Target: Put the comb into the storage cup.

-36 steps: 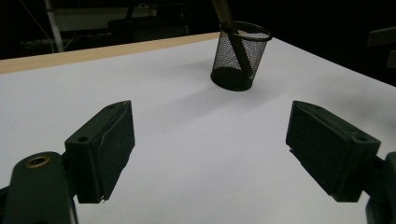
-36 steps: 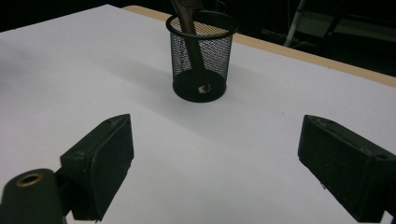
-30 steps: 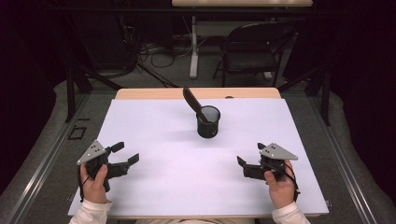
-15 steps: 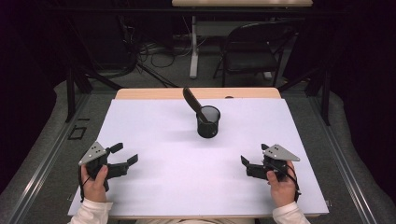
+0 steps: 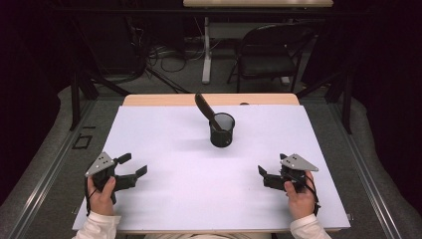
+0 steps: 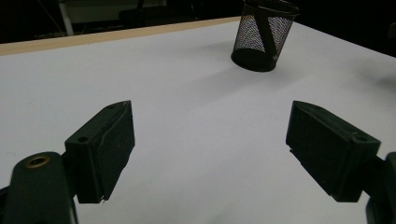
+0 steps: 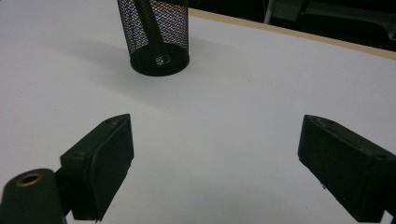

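Two grippers, left gripper (image 5: 133, 165) and right gripper (image 5: 262, 175), are sitting spread wide, gripping nothing; black mesh cup (image 5: 222, 129) is standing upright well ahead between them, with a dark utensil (image 5: 205, 108) leaning out.

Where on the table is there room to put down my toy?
Lots of room: the white table is bare between the left gripper and the right gripper, and on both sides of the mesh cup. The one taken spot is the far middle, where the cup stands with a dark tool leaning out.
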The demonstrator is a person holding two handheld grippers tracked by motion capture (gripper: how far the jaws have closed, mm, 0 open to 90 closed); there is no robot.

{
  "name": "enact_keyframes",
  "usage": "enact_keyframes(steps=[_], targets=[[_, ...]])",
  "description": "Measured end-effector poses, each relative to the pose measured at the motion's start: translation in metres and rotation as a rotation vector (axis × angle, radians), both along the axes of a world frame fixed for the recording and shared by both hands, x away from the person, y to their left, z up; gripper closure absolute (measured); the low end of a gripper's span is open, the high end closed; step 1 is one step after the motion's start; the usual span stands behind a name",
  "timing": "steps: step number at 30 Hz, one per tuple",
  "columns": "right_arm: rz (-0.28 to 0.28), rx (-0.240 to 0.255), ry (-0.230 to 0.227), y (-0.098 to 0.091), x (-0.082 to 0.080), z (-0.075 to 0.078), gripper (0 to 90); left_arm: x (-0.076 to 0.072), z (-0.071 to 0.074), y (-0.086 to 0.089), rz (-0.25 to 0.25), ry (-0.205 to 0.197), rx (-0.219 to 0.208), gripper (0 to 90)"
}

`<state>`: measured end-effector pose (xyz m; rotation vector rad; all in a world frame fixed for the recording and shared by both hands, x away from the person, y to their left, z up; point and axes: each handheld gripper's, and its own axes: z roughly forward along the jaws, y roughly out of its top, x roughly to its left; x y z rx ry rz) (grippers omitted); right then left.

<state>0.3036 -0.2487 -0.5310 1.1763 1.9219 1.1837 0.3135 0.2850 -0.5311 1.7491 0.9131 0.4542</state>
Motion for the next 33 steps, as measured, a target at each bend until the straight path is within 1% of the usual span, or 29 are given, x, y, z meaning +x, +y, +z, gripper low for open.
enact_keyframes(steps=[10,12,25,33], targets=[[-0.001,-0.007,0.01,-0.0004,0.0025,-0.0039,10.3,0.0011,-0.0026,-0.0007,-0.003,0.009,0.01,16.0],[-0.001,-0.006,0.019,-0.0006,0.0025,-0.0041,10.3,0.0013,-0.0033,-0.0011,-0.003,0.013,0.01,16.0],[0.002,-0.009,0.023,0.0001,0.0033,-0.0058,10.3,0.0017,-0.0044,-0.002,-0.011,0.015,0.016,16.0],[0.003,-0.006,0.026,0.0004,0.0033,-0.006,10.3,0.0018,-0.0046,-0.0016,-0.006,0.016,0.017,16.0]])
